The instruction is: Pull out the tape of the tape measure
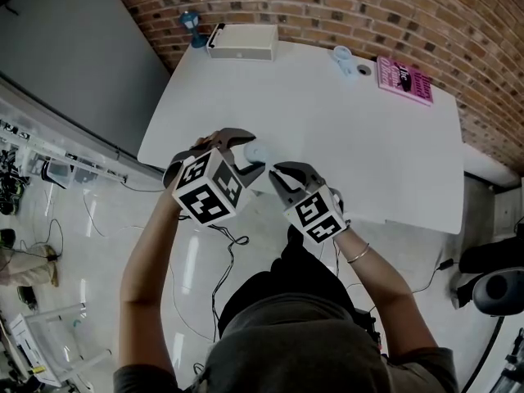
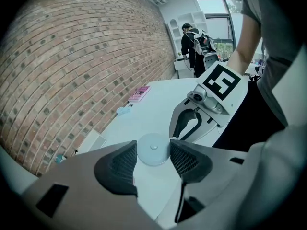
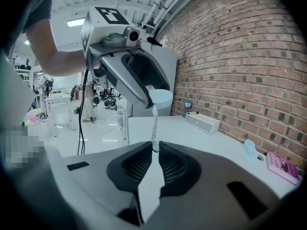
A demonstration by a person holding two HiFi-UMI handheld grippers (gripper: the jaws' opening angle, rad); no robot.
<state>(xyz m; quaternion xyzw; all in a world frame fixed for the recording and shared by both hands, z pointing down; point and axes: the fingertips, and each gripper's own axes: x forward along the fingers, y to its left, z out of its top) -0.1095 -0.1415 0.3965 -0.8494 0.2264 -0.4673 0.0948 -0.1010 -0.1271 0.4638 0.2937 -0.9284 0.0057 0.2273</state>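
Tape measure (image 2: 153,149), a small round pale-blue plastic disc, sits clamped between the two dark ribbed pads of the left gripper (image 2: 153,151), one pad against each side of its rim. The fingers stand wide only because the disc fills the gap. In the head view the disc is held up near the front edge of the white table (image 1: 327,121), not resting on it.

A thin white printed tape (image 3: 154,123) runs from the disc straight down to the right gripper (image 3: 154,147). That gripper's fingers are pressed nearly together, pinching the tape's free end right at their tips. Only a short length shows between the two sets of fingertips, which are close to each other.

The step in hand looks like the grasp on the tape end, now made, with the pull itself not yet done. The next move probably calls for drawing the right fingers away from the left ones along the line of the tape, while the left pads hold the disc firm. The narrow tape may slip if the pinch loosens.
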